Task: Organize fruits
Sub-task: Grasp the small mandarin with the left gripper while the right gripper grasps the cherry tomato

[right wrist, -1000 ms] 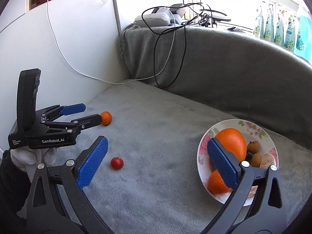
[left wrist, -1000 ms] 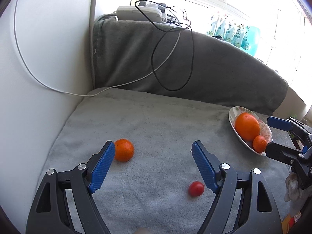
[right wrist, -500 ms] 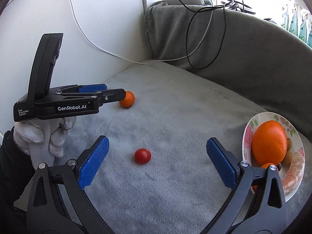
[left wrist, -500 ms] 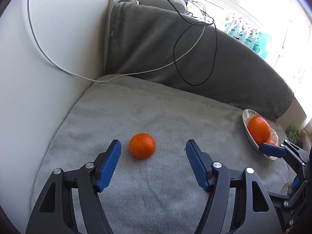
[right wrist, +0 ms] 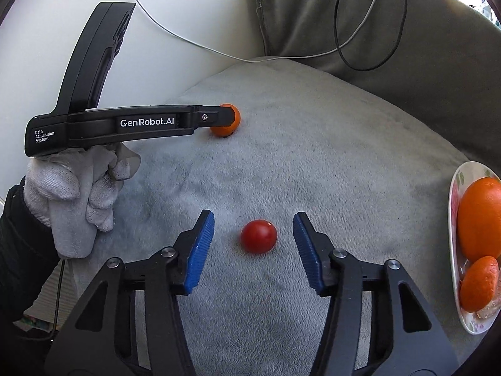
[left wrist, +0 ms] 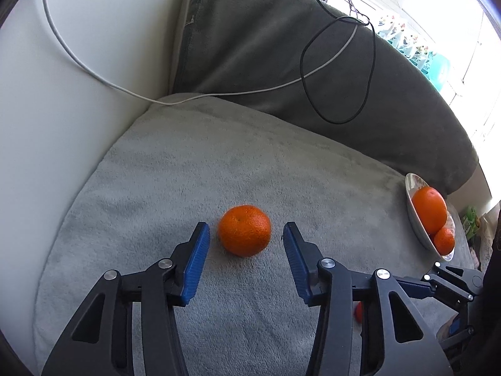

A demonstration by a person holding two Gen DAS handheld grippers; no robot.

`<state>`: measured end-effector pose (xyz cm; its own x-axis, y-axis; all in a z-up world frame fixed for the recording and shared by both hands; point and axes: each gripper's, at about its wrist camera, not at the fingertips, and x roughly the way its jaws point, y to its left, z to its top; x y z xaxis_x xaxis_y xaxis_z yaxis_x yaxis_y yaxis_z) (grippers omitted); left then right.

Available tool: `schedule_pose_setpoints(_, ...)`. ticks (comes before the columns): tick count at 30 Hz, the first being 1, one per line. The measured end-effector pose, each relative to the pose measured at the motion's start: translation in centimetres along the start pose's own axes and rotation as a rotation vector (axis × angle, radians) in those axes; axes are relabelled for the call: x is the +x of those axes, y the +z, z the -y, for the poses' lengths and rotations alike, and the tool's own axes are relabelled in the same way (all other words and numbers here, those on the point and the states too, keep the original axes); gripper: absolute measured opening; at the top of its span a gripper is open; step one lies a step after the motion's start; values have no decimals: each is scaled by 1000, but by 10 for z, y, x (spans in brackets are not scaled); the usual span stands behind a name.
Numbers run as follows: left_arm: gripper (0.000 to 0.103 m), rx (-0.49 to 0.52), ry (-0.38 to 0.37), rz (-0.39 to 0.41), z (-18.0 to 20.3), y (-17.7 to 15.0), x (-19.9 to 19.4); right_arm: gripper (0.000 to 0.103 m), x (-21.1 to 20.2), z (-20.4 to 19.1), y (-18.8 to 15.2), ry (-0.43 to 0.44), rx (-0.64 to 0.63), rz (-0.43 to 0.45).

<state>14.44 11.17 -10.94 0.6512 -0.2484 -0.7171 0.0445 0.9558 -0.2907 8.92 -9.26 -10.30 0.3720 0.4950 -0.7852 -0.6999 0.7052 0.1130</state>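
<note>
A mandarin [left wrist: 244, 230] lies on the grey blanket [left wrist: 188, 163], just beyond and between the blue pads of my open left gripper [left wrist: 245, 235], with a gap on each side. It also shows in the right wrist view [right wrist: 226, 120], partly hidden by the left gripper. A small red tomato [right wrist: 258, 236] lies between the blue pads of my open right gripper [right wrist: 254, 222], untouched. A floral plate [right wrist: 454, 188] at the right holds a large orange [right wrist: 480, 217] and a mandarin [right wrist: 479, 283]. The plate also shows in the left wrist view [left wrist: 415, 216].
A white wall panel [left wrist: 47, 109] borders the blanket on the left. A raised grey-covered back [left wrist: 266, 56] runs behind, with a black cable [left wrist: 338, 72] and a white cable [left wrist: 94, 72] draped over it. Bottles [left wrist: 422, 53] stand by the window.
Both grippers moved forward and down. The mandarin now sits between the left pads and the tomato between the right pads. The plate has slid toward the right edge of both views.
</note>
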Motion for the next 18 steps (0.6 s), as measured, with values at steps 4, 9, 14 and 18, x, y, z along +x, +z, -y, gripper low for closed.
schedule_pose_setpoints(4,45,2,-5,-10,-1,0,3,46,3,3,-1,2,10,-14)
schedule_pose_setpoints(9,43,21,-1,-25,2,-1,8,37,0,7,-4,9,18,-21)
schedule_pose_setpoints(14,36,20,12,-39,1,0,13,32,-2,8,-7,13,19,-31)
schedule_pose_setpoints(18,36,17,11,-35,-1,0,13,27,0,10,-6,20,28,-34)
